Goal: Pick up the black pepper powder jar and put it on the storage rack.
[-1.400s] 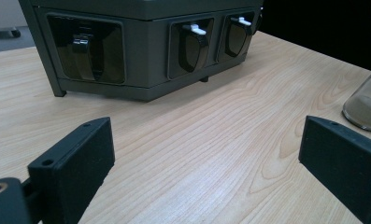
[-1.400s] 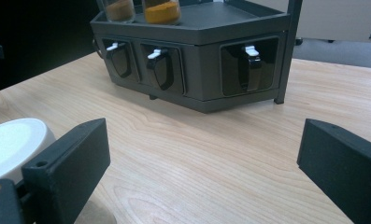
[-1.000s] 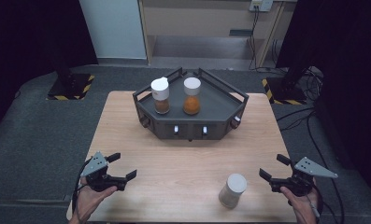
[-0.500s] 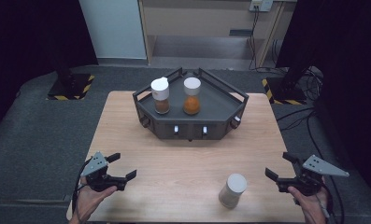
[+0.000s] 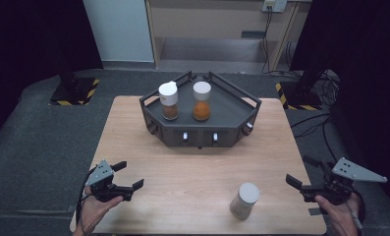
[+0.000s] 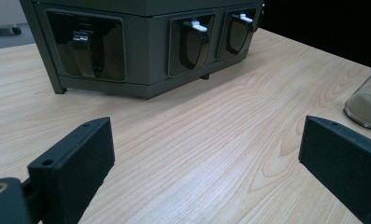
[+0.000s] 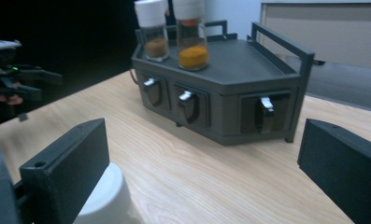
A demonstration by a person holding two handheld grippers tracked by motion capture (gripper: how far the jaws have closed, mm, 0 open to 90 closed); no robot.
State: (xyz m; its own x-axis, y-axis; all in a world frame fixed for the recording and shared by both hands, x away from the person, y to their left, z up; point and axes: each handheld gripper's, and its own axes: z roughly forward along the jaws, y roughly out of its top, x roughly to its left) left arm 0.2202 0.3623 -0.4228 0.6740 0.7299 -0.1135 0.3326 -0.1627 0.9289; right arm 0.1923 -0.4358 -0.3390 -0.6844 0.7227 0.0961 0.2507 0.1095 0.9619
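While both jaws stand wide and empty, the right gripper [image 5: 305, 184] sits lower right, just beside the white-capped spice jar [image 5: 245, 200], seemingly lined up to grasp it; the left gripper [image 5: 128, 177] idles lower left.

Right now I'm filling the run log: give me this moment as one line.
left gripper: open, empty | right gripper: open, empty | lone jar: upright on table, nearer right gripper | rack: two jars

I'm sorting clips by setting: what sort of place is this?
Likely a lab or test room, not a kitchen: black curtains, hazard-striped stand bases and loose floor cables surround the lone wooden table.
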